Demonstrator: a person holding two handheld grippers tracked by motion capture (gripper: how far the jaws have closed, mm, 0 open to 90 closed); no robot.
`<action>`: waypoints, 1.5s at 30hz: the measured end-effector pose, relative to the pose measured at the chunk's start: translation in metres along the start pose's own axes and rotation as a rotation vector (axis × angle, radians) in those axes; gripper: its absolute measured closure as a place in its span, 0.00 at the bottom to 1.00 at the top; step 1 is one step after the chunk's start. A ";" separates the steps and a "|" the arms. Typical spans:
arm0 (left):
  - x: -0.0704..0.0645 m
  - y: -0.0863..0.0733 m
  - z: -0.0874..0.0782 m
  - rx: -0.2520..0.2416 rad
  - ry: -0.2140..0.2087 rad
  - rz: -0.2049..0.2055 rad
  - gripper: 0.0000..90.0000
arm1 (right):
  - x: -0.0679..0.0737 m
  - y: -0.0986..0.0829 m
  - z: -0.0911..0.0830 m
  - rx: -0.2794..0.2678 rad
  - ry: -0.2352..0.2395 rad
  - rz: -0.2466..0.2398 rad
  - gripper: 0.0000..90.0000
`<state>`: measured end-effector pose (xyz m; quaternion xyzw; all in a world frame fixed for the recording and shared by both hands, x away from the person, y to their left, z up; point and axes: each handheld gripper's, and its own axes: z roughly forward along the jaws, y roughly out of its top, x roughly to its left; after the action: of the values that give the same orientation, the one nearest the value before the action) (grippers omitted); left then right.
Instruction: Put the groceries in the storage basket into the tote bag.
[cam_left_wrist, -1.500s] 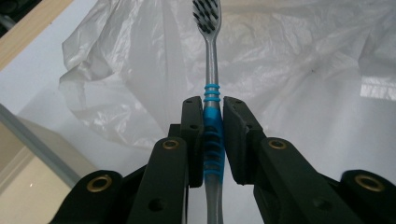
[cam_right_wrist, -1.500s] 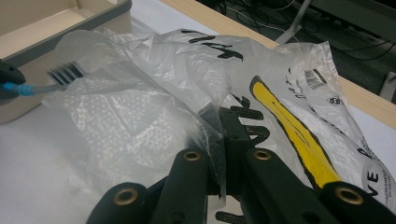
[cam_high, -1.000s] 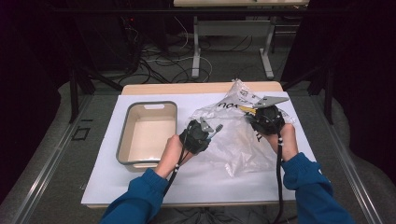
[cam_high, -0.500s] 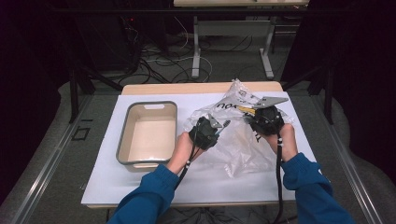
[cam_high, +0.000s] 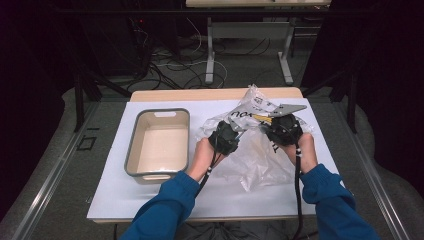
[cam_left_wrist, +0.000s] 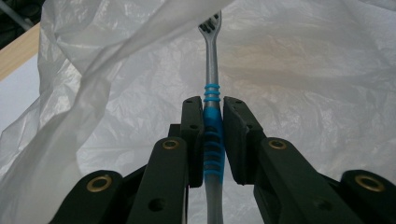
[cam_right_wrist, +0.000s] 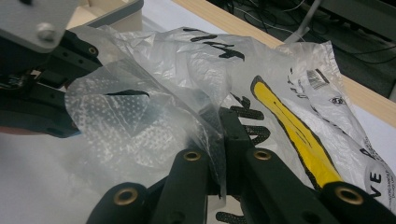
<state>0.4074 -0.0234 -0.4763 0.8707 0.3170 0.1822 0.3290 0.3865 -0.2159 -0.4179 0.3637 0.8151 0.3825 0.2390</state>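
Observation:
A clear plastic bag (cam_high: 252, 150) with black and yellow print lies crumpled on the white table cover. My right gripper (cam_high: 272, 125) is shut on the bag's edge (cam_right_wrist: 219, 140) and holds it up at the back right. My left gripper (cam_high: 239, 132) is shut on a toothbrush (cam_left_wrist: 212, 112) with a grey shaft and blue ribbed grip. The brush points forward, its head (cam_left_wrist: 210, 23) under a fold of the bag, plastic film all around it. In the right gripper view my left gripper (cam_right_wrist: 37, 79) sits at the left behind the film.
A grey-rimmed cream tray (cam_high: 134, 150) stands to the left of my hands. The white cover (cam_high: 115, 200) has free room in front. The wooden table edge (cam_high: 200, 94) runs along the back, with cables and table legs on the floor beyond.
My left gripper has moved right and forward from beside the tray to the bag's mouth, carrying the toothbrush in. The right gripper has stayed put, holding the bag.

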 end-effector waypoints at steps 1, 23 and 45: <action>0.001 0.002 0.000 0.012 -0.001 0.005 0.88 | 0.000 0.000 0.000 0.001 0.002 0.001 1.00; 0.008 0.013 0.018 -0.004 0.029 -0.057 0.88 | 0.001 -0.001 0.003 0.016 0.004 -0.001 1.00; 0.006 0.021 0.024 -0.068 0.068 -0.070 0.88 | 0.001 -0.002 0.007 0.031 0.018 0.001 1.00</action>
<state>0.4339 -0.0429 -0.4782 0.8407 0.3517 0.2110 0.3537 0.3896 -0.2128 -0.4240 0.3643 0.8227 0.3733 0.2261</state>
